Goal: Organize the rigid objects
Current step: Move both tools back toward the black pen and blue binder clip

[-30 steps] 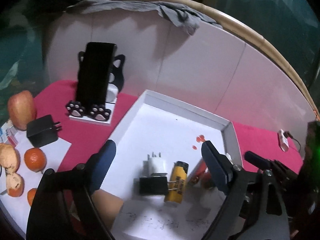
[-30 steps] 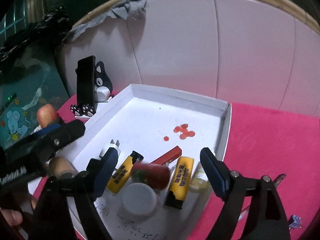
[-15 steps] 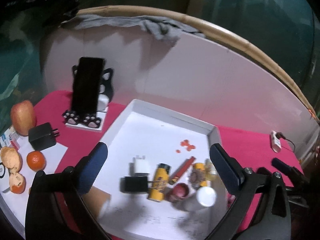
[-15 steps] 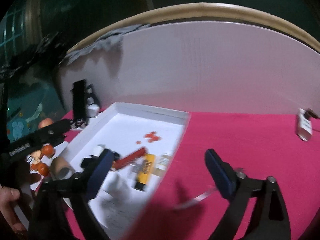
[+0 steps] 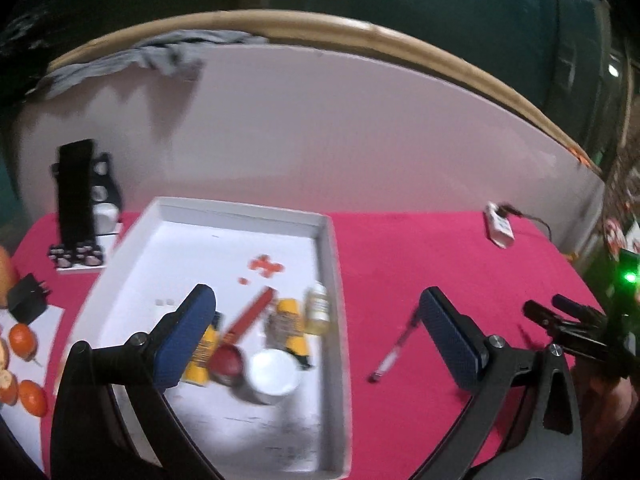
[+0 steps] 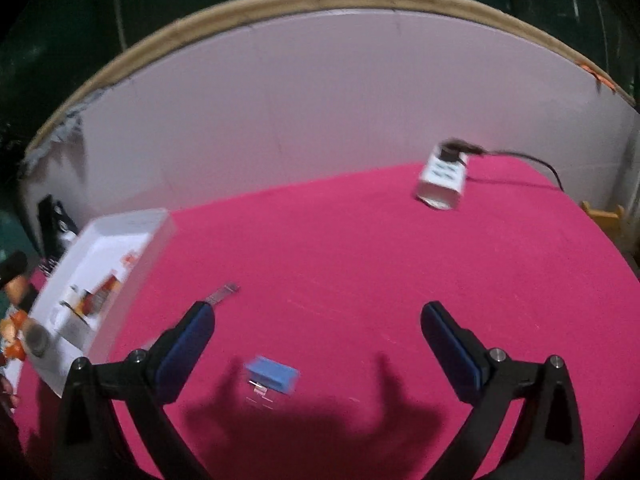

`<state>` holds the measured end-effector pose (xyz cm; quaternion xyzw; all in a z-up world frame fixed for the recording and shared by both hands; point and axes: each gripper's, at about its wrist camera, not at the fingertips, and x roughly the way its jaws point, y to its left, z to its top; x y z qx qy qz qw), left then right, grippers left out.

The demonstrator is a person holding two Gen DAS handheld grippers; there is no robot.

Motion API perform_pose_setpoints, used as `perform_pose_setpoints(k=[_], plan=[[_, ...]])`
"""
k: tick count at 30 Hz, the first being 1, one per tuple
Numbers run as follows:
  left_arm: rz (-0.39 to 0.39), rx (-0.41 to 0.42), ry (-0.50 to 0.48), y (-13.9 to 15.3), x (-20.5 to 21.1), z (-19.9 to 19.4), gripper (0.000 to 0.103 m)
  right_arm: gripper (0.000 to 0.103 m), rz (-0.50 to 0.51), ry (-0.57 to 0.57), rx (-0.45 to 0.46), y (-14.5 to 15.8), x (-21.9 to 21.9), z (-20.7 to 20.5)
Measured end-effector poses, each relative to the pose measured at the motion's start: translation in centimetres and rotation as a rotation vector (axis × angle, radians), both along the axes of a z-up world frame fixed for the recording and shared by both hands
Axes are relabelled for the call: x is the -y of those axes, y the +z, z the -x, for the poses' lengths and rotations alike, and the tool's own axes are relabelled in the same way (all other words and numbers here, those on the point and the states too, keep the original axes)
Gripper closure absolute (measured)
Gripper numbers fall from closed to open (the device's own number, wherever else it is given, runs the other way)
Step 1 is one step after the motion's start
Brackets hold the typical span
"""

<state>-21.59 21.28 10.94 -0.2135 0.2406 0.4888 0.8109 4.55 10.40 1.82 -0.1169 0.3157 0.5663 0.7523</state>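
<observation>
A white tray (image 5: 334, 264) on the pink cloth holds yellow lighters (image 5: 294, 316), a red stick (image 5: 250, 316), a small bottle (image 5: 318, 308), a white lid (image 5: 272, 372) and a dark red round piece (image 5: 226, 362). My left gripper (image 5: 320, 336) is open above the tray's right edge. A pen (image 5: 394, 354) lies on the cloth right of the tray; it also shows in the right wrist view (image 6: 222, 294). My right gripper (image 6: 318, 344) is open and empty above a small blue box (image 6: 272, 374) on the cloth. The tray (image 6: 132, 268) sits at the left there.
A phone on a cat-paw stand (image 5: 78, 204), a black charger (image 5: 26, 298) and oranges (image 5: 22, 336) lie left of the tray. A white power strip (image 6: 442, 180) with a cable sits at the back right. A white wall panel (image 5: 320, 140) closes the back.
Both grippers have pulled back and swung right. The left view now shows the tray's right edge and the pen. The right view has left the tray and now faces the cloth with the blue box.
</observation>
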Motion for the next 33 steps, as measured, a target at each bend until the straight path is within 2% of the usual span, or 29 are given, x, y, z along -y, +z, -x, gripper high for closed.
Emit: perform_pose_setpoints(k=[7,14,18,21,24,28,29,32,33], plan=[[0.095,-0.059,-0.163,-2.9,1.1,-5.4,0.000,0.000,0.044,0.156,0.056,-2.5,0.3,0.9],[0.126,-0.195,-0.275,-6.2,2.5,-11.1,0.000,0.007,0.093,0.254,0.088,-3.3,-0.7,2.7],[0.167,-0.227,-0.301,-7.6,2.3,-12.4,0.000,0.026,0.167,0.294,0.094,-4.4,-2.0,3.4],[0.185,-0.230,-0.279,-8.0,1.6,-12.3,0.000,0.033,0.183,0.294,0.093,-4.5,-2.5,3.5],[0.198,-0.247,-0.264,-8.3,0.7,-12.4,0.000,0.034,0.192,0.284,0.098,-4.5,-2.8,3.7],[0.207,-0.273,-0.273,-8.5,-0.4,-13.0,0.000,0.043,0.213,0.259,0.129,-4.6,-3.0,4.1],[0.208,-0.281,-0.272,-8.6,-0.7,-13.3,0.000,0.047,0.211,0.261,0.131,-4.6,-2.9,4.1],[0.213,-0.307,-0.280,-9.0,-1.2,-14.2,0.000,0.066,0.208,0.261,0.138,-4.4,-2.2,4.0],[0.213,-0.315,-0.289,-9.1,-1.2,-14.5,0.000,0.066,0.205,0.263,0.128,-4.4,-2.0,3.5]])
